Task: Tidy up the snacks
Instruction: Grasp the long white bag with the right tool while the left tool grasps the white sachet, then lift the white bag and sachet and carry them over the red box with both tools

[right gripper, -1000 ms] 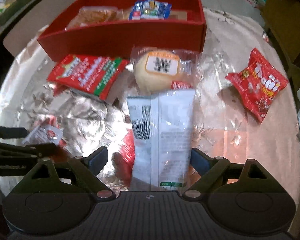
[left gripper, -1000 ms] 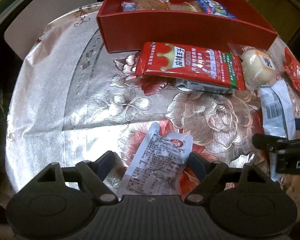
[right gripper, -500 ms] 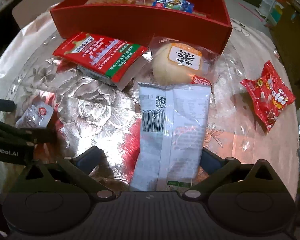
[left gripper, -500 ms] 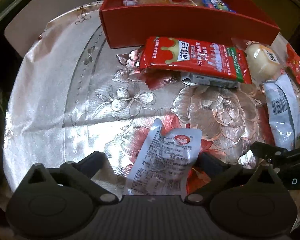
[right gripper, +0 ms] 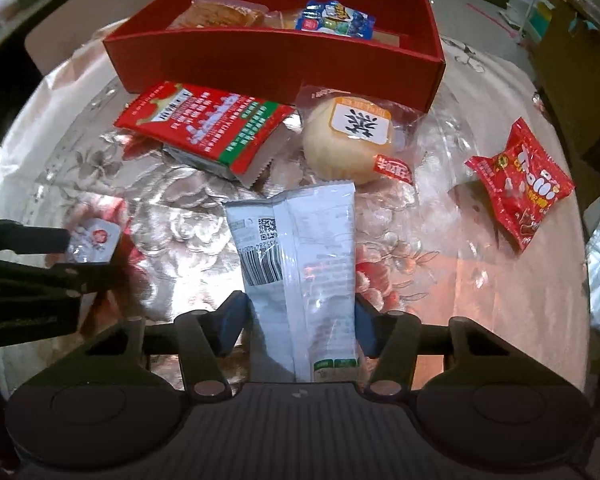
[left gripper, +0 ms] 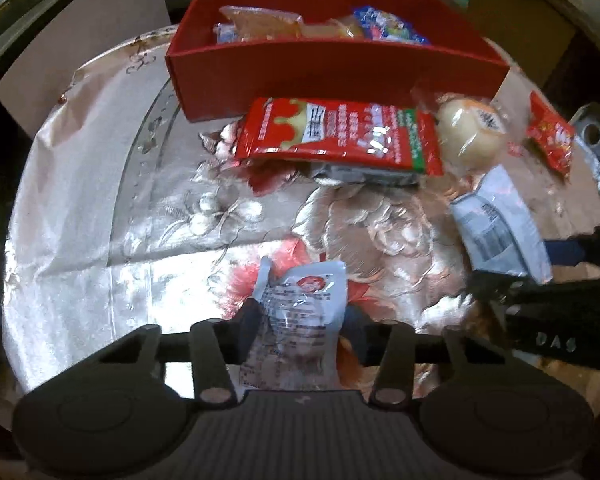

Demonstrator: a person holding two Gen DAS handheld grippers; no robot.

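Left gripper (left gripper: 300, 322) pinching small white sachet (left gripper: 300, 312), right gripper (right gripper: 300, 318) pinching white barcoded packet (right gripper: 300, 264), near ends hidden; far red box (right gripper: 276, 60) contents partly hidden

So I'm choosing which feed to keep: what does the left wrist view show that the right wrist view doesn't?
Only the left wrist view shows the left gripper head-on, shut on the small white sachet. Only the right wrist view shows the right gripper head-on, shut on the long white packet, and the small red packet's whole front. Both show the red box, red-and-green packet and wrapped bun.
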